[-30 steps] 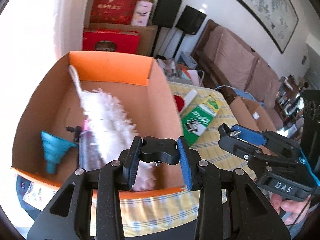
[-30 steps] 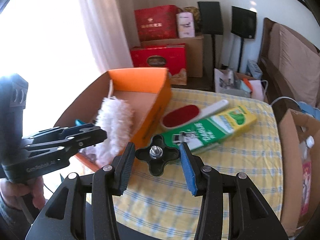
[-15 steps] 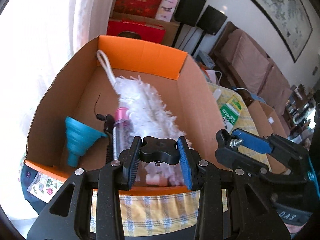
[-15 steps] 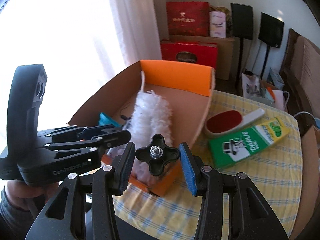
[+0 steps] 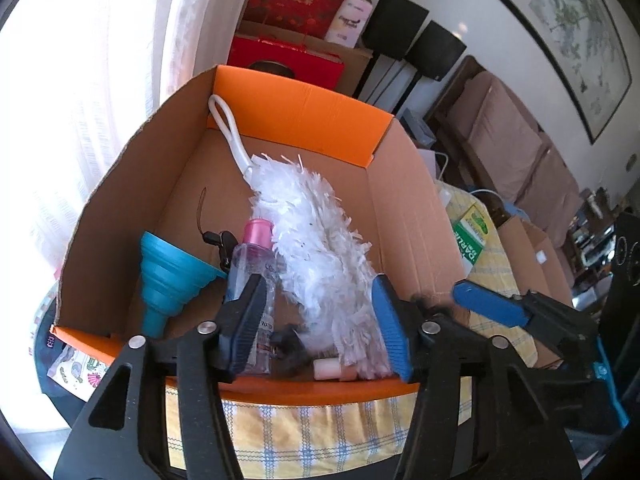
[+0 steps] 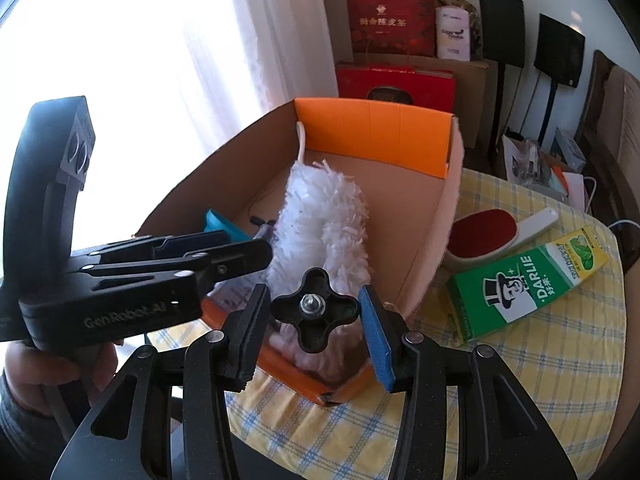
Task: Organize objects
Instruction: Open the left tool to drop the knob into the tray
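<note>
Left gripper (image 5: 316,320) jaws apart above the box's (image 5: 304,110) near edge; right gripper (image 6: 316,320) jaws apart, holding nothing. Duster (image 5: 316,248) lies in the box: likely light, soft, compressible. Better to grip its stiff white handle (image 5: 230,132), at the box's far left corner.

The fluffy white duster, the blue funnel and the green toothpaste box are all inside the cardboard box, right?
Not quite. The white duster and blue funnel are inside the cardboard box, but the green toothpaste box lies outside it on the checked tablecloth, as the right wrist view shows.
</note>
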Available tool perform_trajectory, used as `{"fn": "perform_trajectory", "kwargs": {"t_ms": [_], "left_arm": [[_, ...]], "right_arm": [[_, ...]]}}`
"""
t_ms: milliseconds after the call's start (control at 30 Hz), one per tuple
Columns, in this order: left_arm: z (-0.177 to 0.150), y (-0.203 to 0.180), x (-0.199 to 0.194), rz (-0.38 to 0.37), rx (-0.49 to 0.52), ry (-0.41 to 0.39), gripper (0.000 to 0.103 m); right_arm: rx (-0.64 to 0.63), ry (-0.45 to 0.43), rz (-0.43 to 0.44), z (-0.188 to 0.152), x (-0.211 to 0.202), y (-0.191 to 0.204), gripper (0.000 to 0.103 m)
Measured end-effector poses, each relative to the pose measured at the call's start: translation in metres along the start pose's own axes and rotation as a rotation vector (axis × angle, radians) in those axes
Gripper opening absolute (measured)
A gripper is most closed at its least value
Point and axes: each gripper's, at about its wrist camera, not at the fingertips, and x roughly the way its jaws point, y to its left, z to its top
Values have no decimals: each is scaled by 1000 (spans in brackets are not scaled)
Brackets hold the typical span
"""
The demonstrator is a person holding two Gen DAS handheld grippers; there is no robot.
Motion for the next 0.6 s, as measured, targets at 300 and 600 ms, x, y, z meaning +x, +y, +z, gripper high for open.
{"fn": "perform_trajectory", "kwargs": {"t_ms": [300,600], "left_arm": [[2,-5,-6,-20,-10,-10,75],[1,-25,-11,30,50,-34,102]], "right_arm": [[40,-40,-30,7,-27,-15,62],[104,-46,-102,2,-43,-44,86]]}}
